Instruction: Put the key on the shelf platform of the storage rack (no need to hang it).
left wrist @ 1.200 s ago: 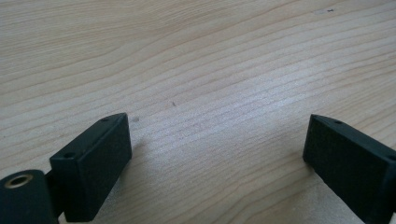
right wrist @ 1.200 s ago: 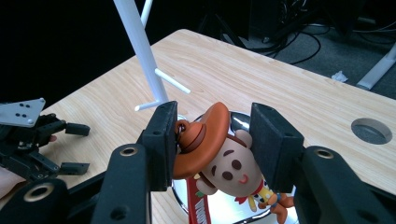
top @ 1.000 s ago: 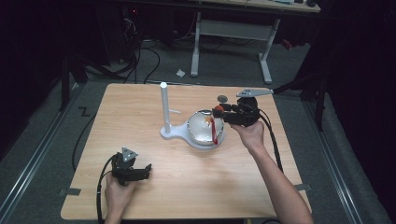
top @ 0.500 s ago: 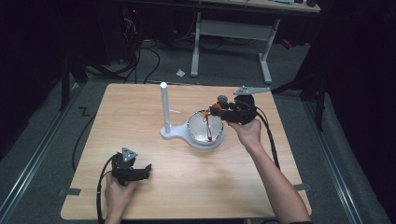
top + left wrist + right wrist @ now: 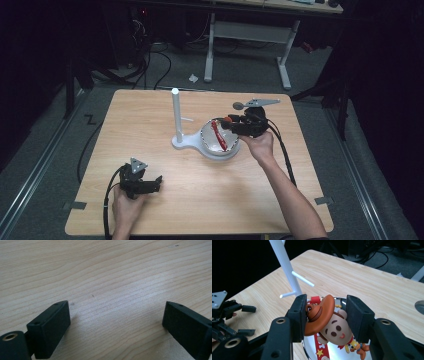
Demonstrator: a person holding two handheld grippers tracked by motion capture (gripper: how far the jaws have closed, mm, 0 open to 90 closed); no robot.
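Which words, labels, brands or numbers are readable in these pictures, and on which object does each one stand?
There is no readable text.
The red strap of the cowboy figure, held in the right gripper, bears yellow stars and no letters.
The dish, the white stand, the table and the left gripper carry no markings.

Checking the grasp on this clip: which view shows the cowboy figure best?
The right gripper view: the cowboy figure sits close up between the right gripper's jaws, its hat and face clear above the white dish. The high view gives a small orange and red patch; the left gripper view faces the table.
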